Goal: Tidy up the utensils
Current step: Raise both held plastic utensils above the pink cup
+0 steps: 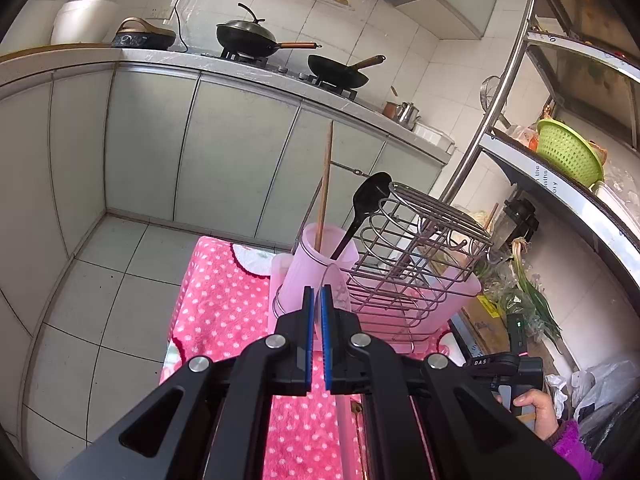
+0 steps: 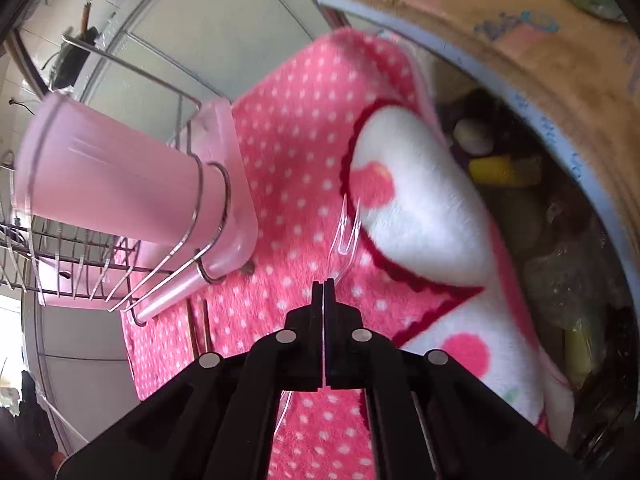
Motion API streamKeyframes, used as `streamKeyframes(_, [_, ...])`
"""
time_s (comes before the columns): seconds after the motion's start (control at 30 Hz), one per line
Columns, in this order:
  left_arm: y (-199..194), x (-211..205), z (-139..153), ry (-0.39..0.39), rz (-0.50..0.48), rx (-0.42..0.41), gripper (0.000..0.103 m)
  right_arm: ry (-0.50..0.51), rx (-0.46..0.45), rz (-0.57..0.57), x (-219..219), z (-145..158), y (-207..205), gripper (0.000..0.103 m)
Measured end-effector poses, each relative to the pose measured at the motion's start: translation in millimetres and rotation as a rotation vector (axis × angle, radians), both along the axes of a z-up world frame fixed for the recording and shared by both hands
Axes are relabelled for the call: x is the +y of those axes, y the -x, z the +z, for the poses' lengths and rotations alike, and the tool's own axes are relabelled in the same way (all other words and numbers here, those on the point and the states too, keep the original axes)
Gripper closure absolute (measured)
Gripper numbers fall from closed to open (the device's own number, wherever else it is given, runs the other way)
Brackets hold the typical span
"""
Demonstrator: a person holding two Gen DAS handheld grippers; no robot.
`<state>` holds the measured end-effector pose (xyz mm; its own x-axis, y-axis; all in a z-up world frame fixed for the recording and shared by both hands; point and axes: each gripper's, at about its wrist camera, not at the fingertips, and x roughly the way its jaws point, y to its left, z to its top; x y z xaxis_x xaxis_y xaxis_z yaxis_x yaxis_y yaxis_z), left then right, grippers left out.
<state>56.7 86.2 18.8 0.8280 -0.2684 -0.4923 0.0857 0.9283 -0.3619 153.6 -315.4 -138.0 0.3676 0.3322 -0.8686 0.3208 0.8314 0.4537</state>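
1. Left wrist view: left claw (image 1: pixel 318 296) is closed on a clear plastic spoon (image 1: pixel 335 286), whose bowl rises above the blue pads, just in front of the pink cup (image 1: pixel 316 264).
2. The pink cup sits in a ring at the end of the wire rack (image 1: pixel 404 248) and holds a wooden stick (image 1: pixel 325 184) and a black ladle (image 1: pixel 366 204), both leaning upright.
3. Only this view shows the stove counter with two woks (image 1: pixel 288 50), the shelf with a green colander (image 1: pixel 568 152), and a hand (image 1: pixel 534 410) gripping the other tool at lower right.
4. Right wrist view: right claw (image 2: pixel 323 286) is shut on a clear plastic fork (image 2: pixel 346 228) (thin, hard to resolve), tines pointing away over the pink dotted cloth (image 2: pixel 296 152).
5. The fork's handle passes down between the fingers and shows below them.
6. Only this view shows the cloth's white patch with red trim (image 2: pixel 416 200) and the clutter beyond the table edge at right.
7. Cup and rack appear here too, at left, tilted by the camera angle.
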Motion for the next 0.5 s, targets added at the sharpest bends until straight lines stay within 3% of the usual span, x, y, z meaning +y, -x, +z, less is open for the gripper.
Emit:
streamKeyframes(0.13, [-5.8,1.0,-5.5,0.005,-0.002,0.018,0.100,0.048,0.019,0.013,10.4,1.3,-6.1,0.101])
streamKeyframes(0.2, [-7.6,1.5,-7.8,0.006,-0.006,0.022,0.100,0.041,0.026,0.015,12.1,1.5,-9.7,0.094])
streamKeyframes(0.27, [-9.5,1.8,-8.9,0.006,-0.009,0.022,0.100,0.035,0.034,0.019,15.0,3.2,-12.5,0.072])
streamKeyframes(0.33, [-11.4,3.3,-10.2,0.014,-0.008,0.024,0.100,0.054,0.046,0.016,19.1,1.9,-15.6,0.061])
streamKeyframes(0.5, [-12.9,7.3,-14.3,0.027,-0.002,0.029,0.100,0.088,0.049,0.009,26.9,-0.5,-18.2,0.064])
